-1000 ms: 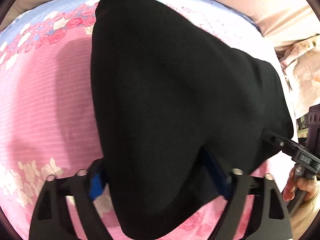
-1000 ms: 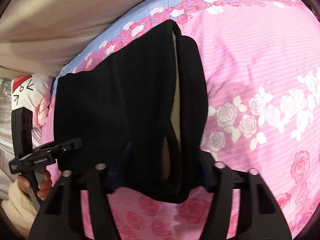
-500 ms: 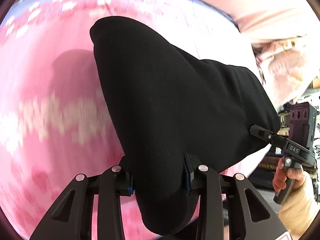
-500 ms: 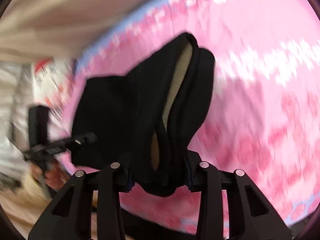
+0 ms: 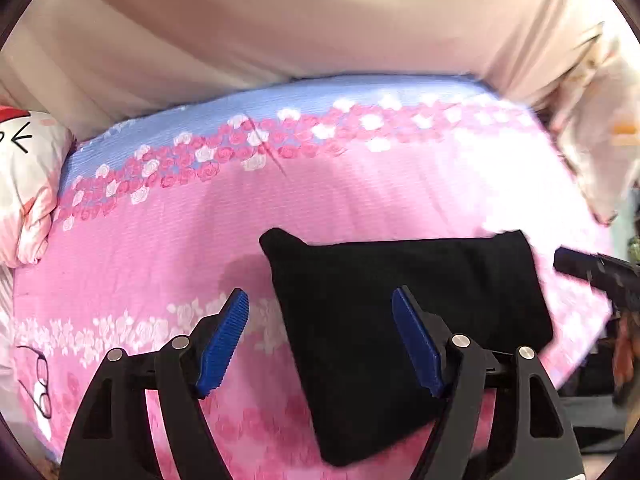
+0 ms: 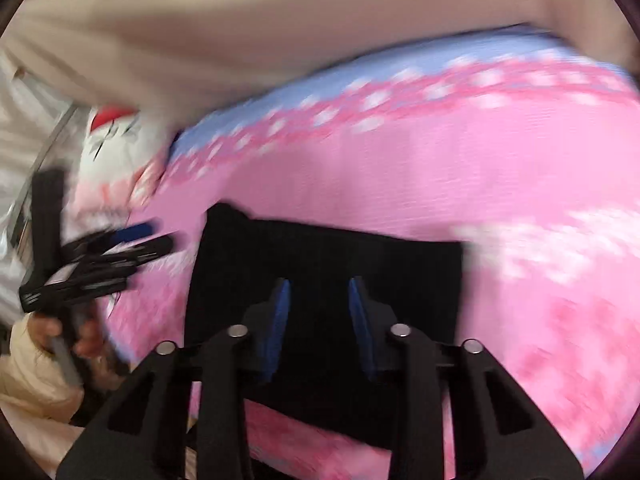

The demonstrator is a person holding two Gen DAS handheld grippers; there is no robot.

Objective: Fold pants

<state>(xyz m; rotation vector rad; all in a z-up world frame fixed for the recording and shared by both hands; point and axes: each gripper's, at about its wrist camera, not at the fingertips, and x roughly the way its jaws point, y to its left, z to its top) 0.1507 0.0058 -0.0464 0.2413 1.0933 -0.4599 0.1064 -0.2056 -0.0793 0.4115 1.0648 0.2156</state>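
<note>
Holding both grippers off the cloth, I read the left gripper (image 5: 320,344) at the bottom centre of its frame with its blue-padded fingers (image 5: 224,340) spread wide apart and nothing between them. Its left pad sits over bare sheet; its right pad sits in front of the folded pants.

My right gripper (image 6: 318,320) fills the lower centre of its own view, which is smeared by motion blur. Its blue pads (image 6: 276,320) stand apart with a clear gap, narrower than the left's, and I see no cloth pinched between them.

The black pants (image 5: 400,320) lie folded into a compact rectangle on the pink rose-print bedsheet (image 5: 160,240), in the lower centre-right of the left view. In the right view they appear as a dark block (image 6: 328,264) in the middle of the frame, directly behind the fingers.

At the far right edge of the left view I catch the tip of the other gripper, just beside the pants' right edge. At the left edge of the right view, a hand (image 6: 84,336) grips the other tool's handle. A white cartoon-face pillow (image 5: 24,184) sits at the left edge, and beige fabric (image 5: 320,32) runs across the top of the frame.
</note>
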